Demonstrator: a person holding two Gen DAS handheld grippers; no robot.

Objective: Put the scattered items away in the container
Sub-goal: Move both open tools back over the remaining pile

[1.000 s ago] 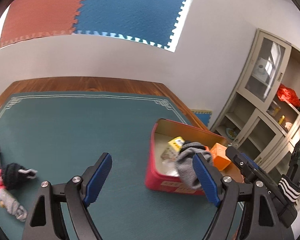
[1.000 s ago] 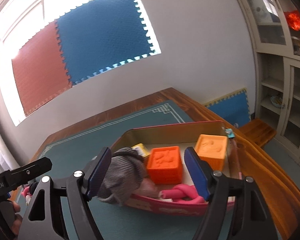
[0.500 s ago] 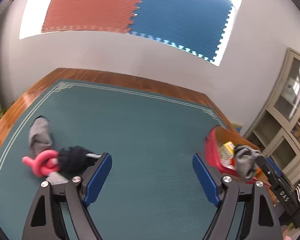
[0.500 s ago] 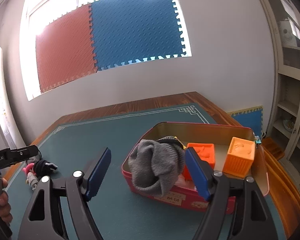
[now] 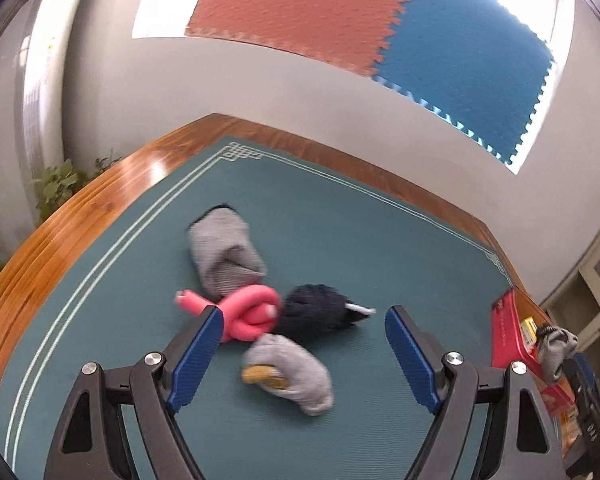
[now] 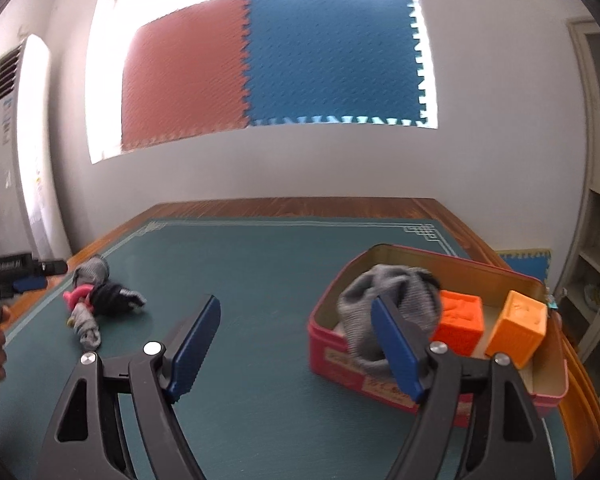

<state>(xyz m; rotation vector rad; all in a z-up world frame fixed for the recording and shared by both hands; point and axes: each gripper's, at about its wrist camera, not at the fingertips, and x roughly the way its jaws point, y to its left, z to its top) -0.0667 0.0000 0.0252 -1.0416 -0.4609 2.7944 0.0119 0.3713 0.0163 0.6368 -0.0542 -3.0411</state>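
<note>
Scattered grey socks, a pink foam twist and a dark sock lie clustered on the green mat. Left gripper and right gripper both gape wide, empty. A grey sock drapes over the red tin box.

Gray sock draped over red tin

The counter is glossy varnished wood under a matt green mat. The socks are soft knitted cloth. The red box looks like smooth painted metal; the orange blocks look like matt plastic.
</note>
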